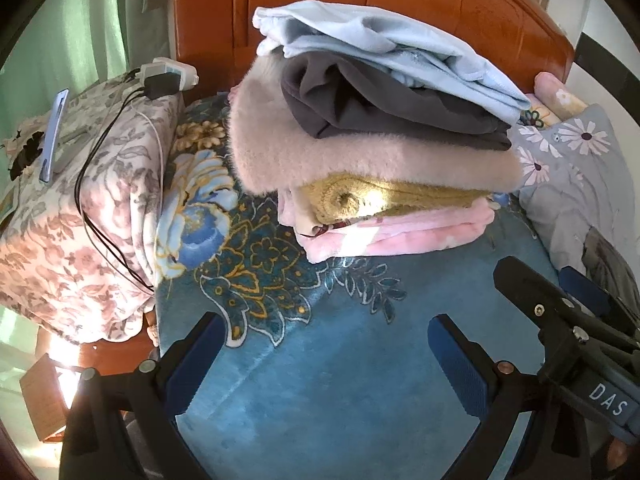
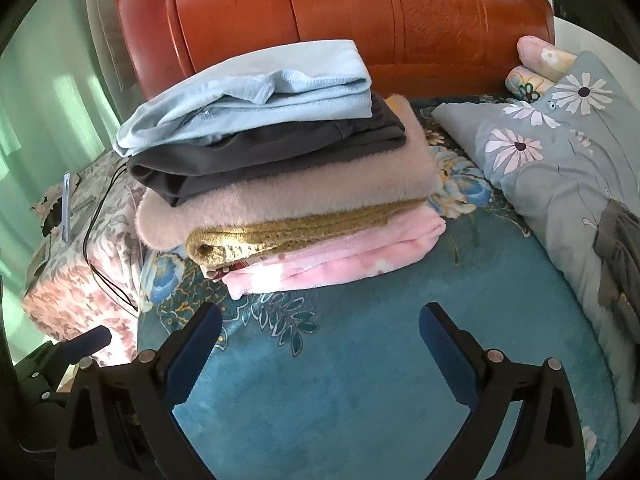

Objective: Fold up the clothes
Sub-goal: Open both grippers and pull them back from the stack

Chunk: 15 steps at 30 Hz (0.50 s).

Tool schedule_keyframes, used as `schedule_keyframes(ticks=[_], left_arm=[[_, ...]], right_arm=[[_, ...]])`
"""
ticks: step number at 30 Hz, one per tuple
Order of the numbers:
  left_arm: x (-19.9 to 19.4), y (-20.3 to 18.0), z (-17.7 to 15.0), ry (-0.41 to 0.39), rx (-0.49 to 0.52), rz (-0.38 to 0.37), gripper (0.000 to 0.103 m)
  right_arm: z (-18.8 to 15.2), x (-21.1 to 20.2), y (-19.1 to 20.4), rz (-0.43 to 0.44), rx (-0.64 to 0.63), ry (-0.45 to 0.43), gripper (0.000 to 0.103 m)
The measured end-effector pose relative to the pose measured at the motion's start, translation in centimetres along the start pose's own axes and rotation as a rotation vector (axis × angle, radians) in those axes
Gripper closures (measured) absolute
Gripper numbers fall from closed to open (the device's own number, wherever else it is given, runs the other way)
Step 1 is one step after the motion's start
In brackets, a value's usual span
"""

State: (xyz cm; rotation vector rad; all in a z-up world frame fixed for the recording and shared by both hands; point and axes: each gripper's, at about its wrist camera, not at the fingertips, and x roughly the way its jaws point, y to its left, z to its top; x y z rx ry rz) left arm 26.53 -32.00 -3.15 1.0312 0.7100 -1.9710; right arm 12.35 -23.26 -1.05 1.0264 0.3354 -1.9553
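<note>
A stack of folded clothes [image 2: 280,184] lies on the blue floral bed blanket [image 2: 360,380]. From the top down it holds a light blue piece [image 1: 384,48], a dark grey one [image 1: 380,112], a fuzzy beige-pink one [image 1: 360,160], a mustard knit [image 1: 360,200] and a pink fleece [image 1: 400,236]. My left gripper [image 1: 328,340] is open over bare blanket in front of the stack, nothing between its fingers. My right gripper [image 2: 322,320] is open too, wide and empty, just short of the pink fleece. Its tips [image 1: 540,276] show at the right of the left wrist view.
A carved wooden headboard [image 2: 340,16] rises behind the stack. To the left, a floral-covered bedside stand [image 1: 80,200] carries a phone [image 1: 54,136], a charger [image 1: 164,78] and black cables. A grey daisy-print pillow [image 2: 560,140] lies to the right. Green curtains [image 2: 48,100] hang far left.
</note>
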Motion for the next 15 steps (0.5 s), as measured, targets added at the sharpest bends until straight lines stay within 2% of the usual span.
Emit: schedule_keyframes(ticks=[15], left_arm=[[-0.3,0.3,0.1,-0.020,0.015,-0.025,0.000]], right_arm=[[0.1,0.4,1.1,0.020,-0.002,0.011,0.004]])
